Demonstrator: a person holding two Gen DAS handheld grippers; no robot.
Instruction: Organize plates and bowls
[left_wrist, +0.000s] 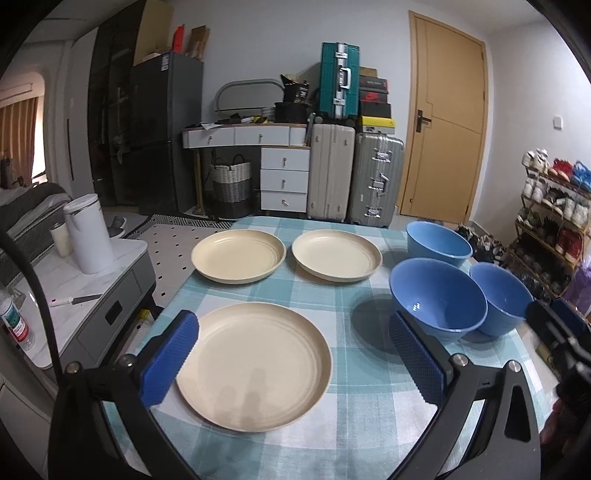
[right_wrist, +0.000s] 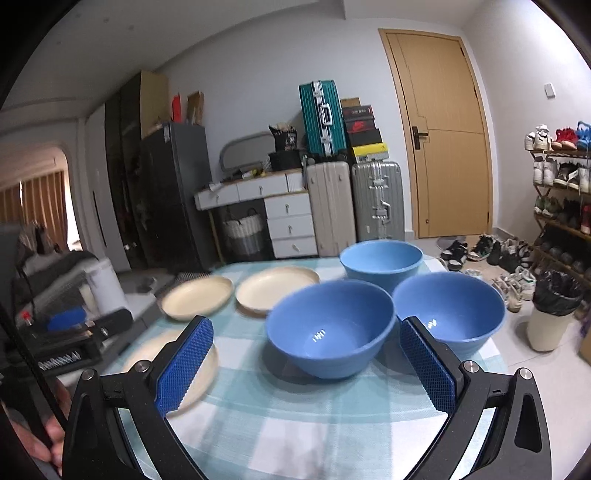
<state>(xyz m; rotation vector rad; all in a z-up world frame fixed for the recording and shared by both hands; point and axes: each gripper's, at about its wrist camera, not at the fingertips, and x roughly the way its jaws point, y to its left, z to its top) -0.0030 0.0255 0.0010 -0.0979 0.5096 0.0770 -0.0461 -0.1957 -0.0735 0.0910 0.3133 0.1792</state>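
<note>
Right view alone: bin; shoes

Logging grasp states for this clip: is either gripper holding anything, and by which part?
Nothing is held. The left gripper and right gripper are both open above the table, clear of the plates and bowls.

Left hand-held gripper gapes over the nearest cream plate, apparently not touching

Checked table (three plates, three bowls).
</note>
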